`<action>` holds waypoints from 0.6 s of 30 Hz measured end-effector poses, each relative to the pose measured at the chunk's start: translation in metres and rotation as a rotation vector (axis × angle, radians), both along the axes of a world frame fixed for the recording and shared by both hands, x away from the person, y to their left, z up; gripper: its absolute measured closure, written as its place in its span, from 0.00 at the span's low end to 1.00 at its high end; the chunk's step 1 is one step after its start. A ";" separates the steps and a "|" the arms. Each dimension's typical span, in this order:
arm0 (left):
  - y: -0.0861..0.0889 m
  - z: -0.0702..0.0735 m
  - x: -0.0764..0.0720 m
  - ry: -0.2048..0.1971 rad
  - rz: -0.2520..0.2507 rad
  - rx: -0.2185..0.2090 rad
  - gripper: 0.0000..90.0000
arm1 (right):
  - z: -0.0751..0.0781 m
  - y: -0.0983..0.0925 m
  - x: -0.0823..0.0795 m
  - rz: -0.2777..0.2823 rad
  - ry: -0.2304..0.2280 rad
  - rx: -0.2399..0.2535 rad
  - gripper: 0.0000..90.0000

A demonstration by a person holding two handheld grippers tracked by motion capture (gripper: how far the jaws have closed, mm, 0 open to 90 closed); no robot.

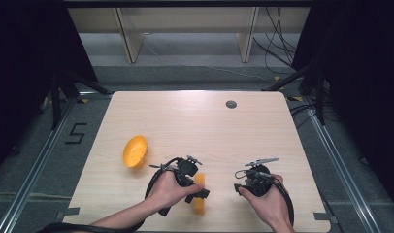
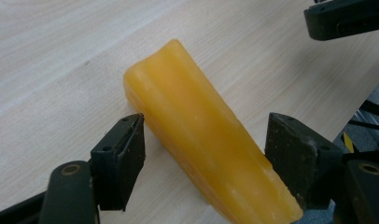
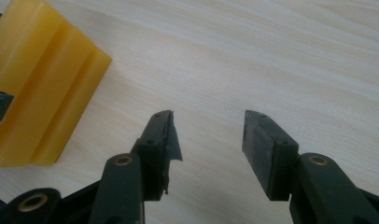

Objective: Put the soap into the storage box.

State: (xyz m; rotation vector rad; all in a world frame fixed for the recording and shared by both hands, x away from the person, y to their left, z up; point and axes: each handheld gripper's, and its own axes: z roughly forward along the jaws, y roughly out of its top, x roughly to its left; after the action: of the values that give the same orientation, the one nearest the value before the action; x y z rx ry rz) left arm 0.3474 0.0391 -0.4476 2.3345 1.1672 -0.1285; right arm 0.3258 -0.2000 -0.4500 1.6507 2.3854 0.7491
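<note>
A long yellow-orange block (image 1: 199, 200) lies flat near the table's front edge. In the left gripper view the block (image 2: 201, 126) runs between my two black jaws, which stand apart on either side of it with small gaps. My left gripper (image 1: 199, 192) is open around the block's middle. An orange bowl (image 1: 135, 151) rests tipped on its side to the left. My right gripper (image 1: 238, 186) hovers to the right of the block. In the right gripper view it (image 3: 208, 119) is open over bare wood, with the block (image 3: 43, 84) at its left.
The pale wooden table (image 1: 195, 121) has a grey grommet (image 1: 231, 104) near its far edge. Wooden legs (image 1: 129, 39) and cables (image 1: 277, 48) lie on the floor beyond. Dark curtains flank both sides. The other gripper's tip (image 2: 344, 18) shows past the block.
</note>
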 end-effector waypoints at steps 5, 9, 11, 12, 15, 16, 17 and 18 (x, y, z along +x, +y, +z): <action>-0.003 -0.002 0.002 0.022 -0.003 0.004 0.32 | -0.001 -0.001 0.000 0.019 0.000 0.004 0.59; -0.004 -0.001 0.005 0.046 0.010 0.021 0.34 | -0.001 -0.002 0.001 0.036 0.003 -0.008 0.59; -0.005 -0.001 0.006 0.067 0.025 0.023 0.36 | -0.001 -0.002 0.001 0.032 0.004 -0.005 0.59; -0.005 -0.001 0.006 0.067 0.025 0.023 0.38 | -0.001 -0.002 0.001 0.032 0.004 -0.005 0.59; -0.003 0.000 0.008 0.076 0.023 0.032 0.42 | -0.002 -0.001 0.001 0.008 0.006 0.000 0.59; -0.003 0.001 0.008 0.077 0.017 0.039 0.44 | -0.002 -0.003 0.001 0.024 0.002 -0.026 0.59; -0.002 0.002 0.009 0.080 0.003 0.057 0.46 | -0.002 -0.002 0.001 0.022 0.003 -0.024 0.59; -0.002 0.003 0.009 0.083 -0.008 0.068 0.47 | -0.002 -0.002 0.001 0.017 0.006 -0.014 0.59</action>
State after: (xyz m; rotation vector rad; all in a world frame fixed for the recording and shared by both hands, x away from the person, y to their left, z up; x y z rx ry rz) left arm 0.3564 0.0372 -0.4442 2.4136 1.2202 -0.1929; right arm 0.3268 -0.2016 -0.4521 1.6311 2.4065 0.7290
